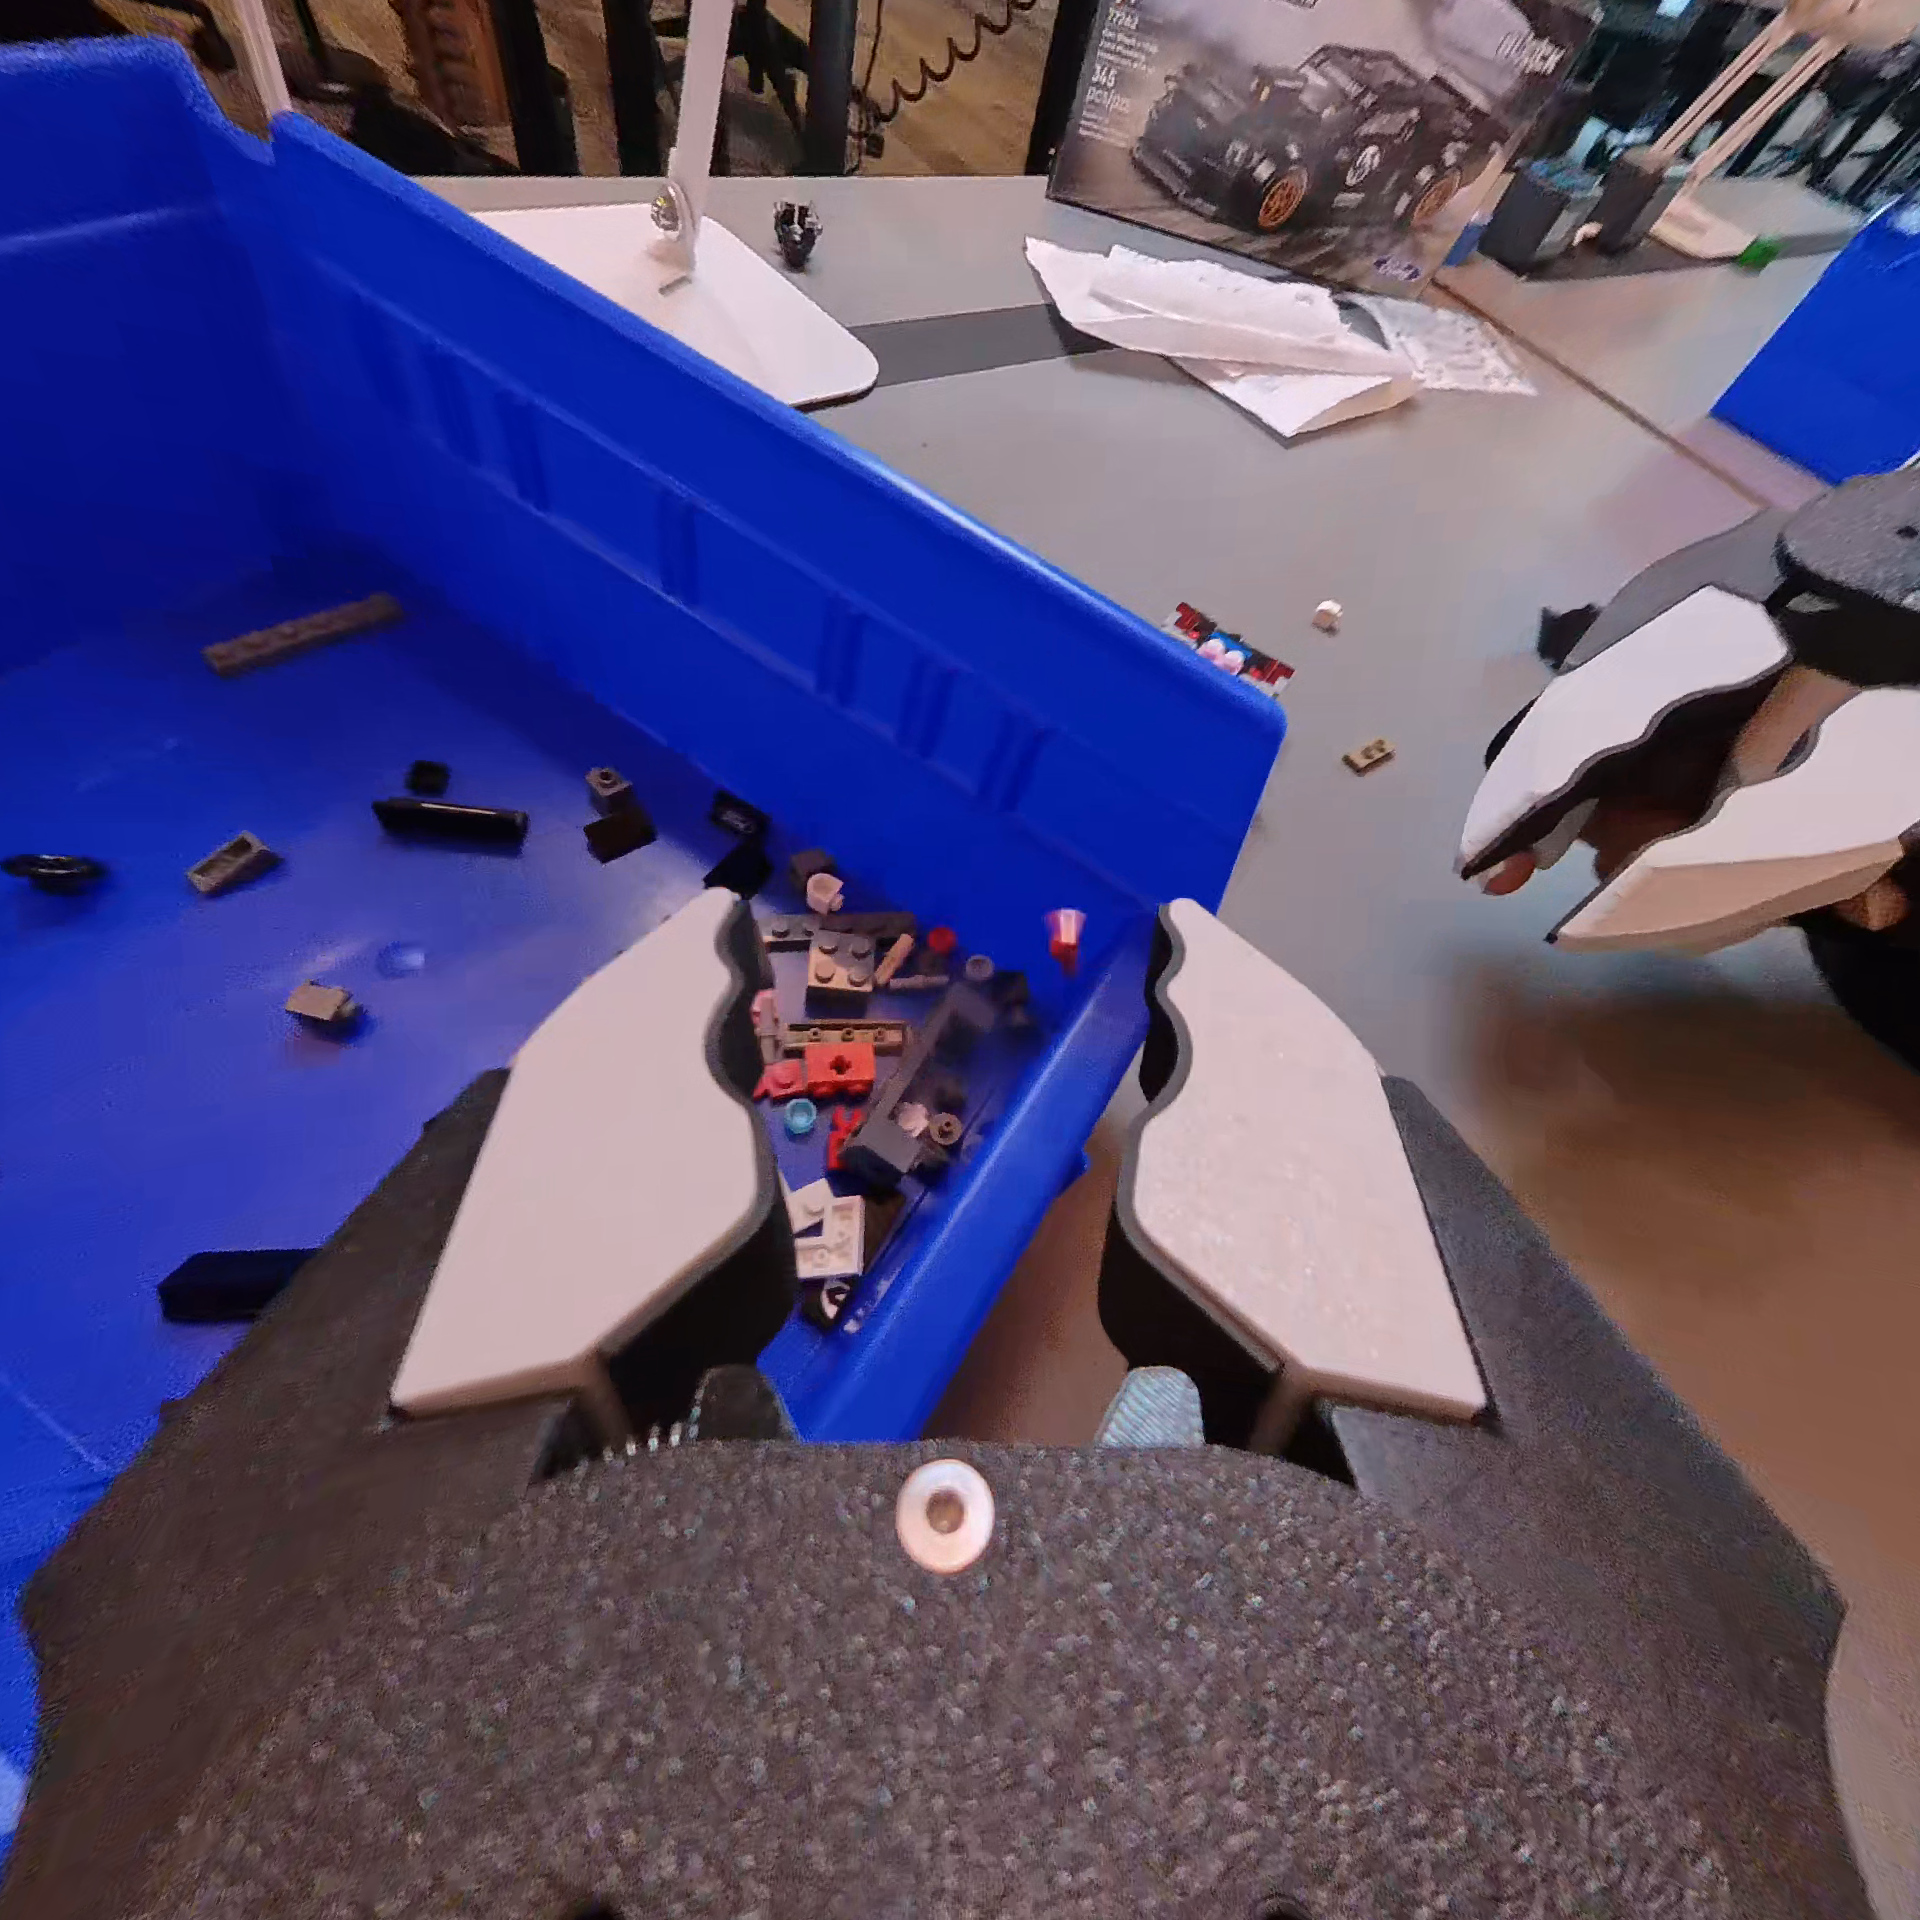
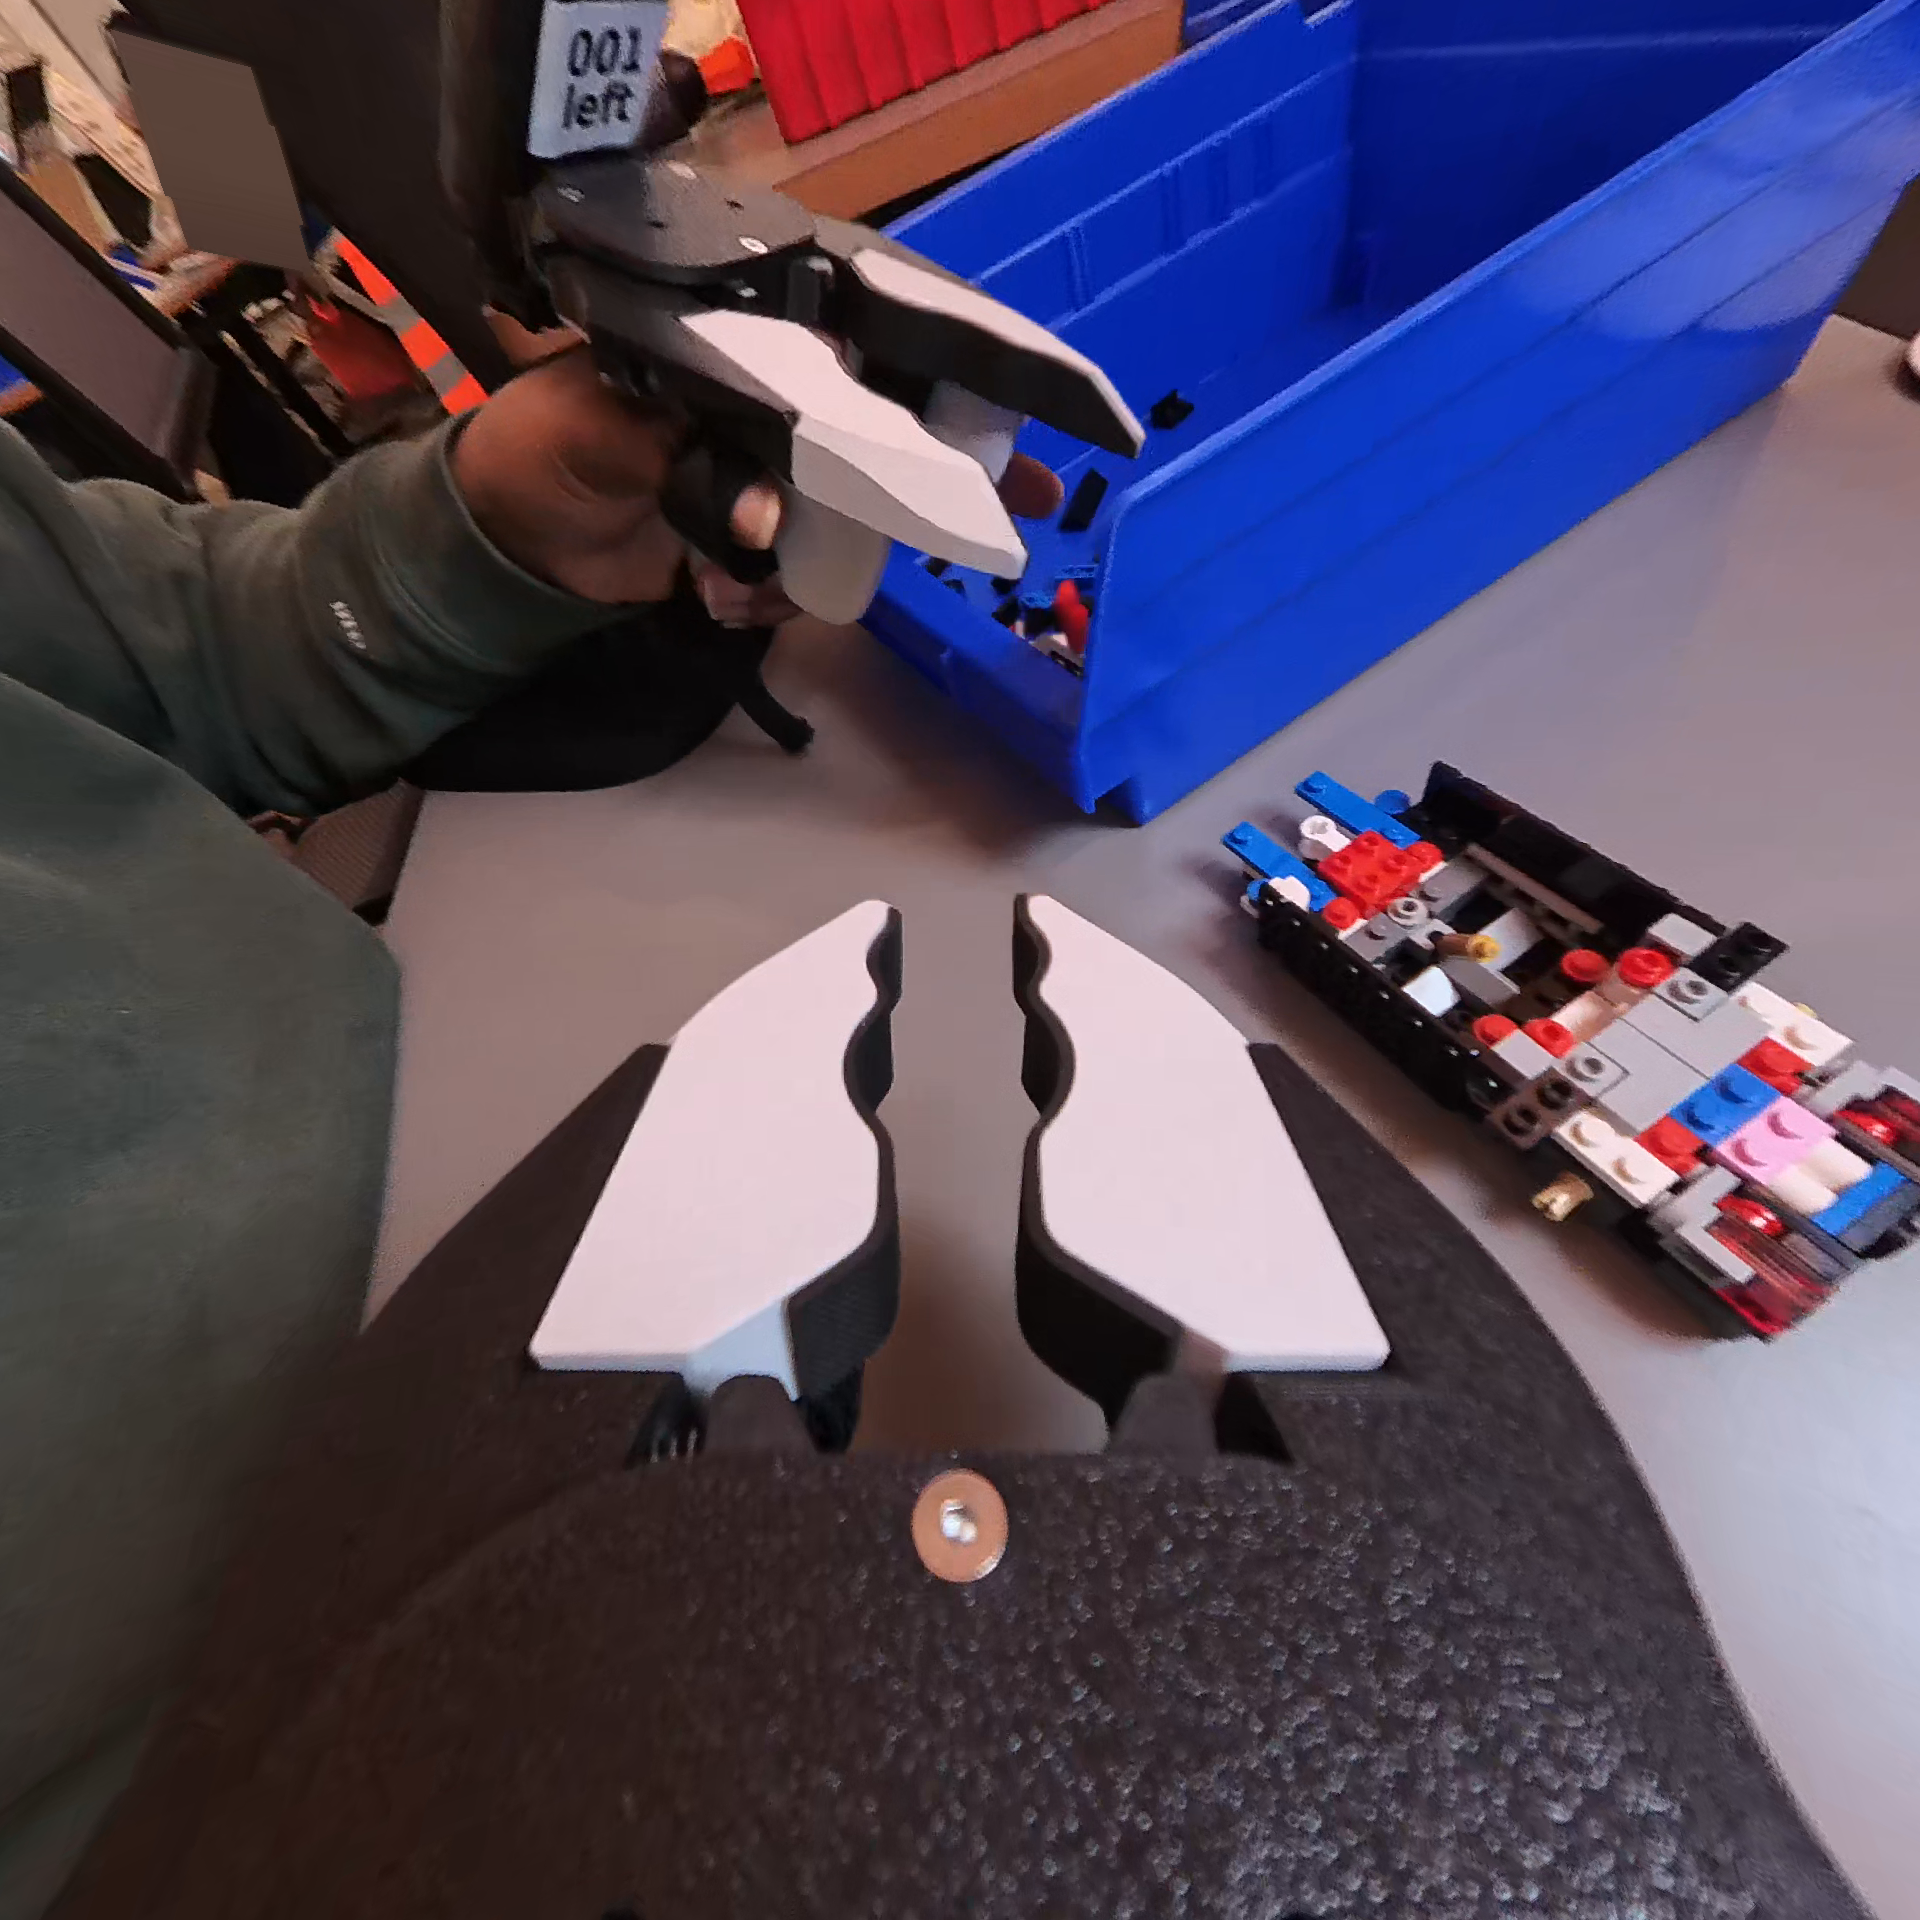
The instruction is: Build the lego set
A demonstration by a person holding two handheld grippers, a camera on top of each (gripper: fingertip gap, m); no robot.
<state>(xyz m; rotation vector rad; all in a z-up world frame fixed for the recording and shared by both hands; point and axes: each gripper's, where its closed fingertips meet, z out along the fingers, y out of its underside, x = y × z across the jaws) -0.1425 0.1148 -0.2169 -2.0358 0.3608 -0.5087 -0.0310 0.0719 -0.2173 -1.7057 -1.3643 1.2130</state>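
While the left gripper [image 1: 945, 925] hovers, jaws wide and empty, over the blue bin's [image 1: 935, 582] corner brick pile [image 1: 873, 1049], single out one piece. Right gripper [image 2: 956, 914]: jaws parted, empty. Part-built car [image 2: 1579, 1049]: worktop [image 2: 1558, 644], beside bin.

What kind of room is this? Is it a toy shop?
Probably not a shop; it looks more like a workshop or lab. A grey table holds a blue parts bin of loose bricks, a half-built brick car and the set's box, with cables and stands behind.
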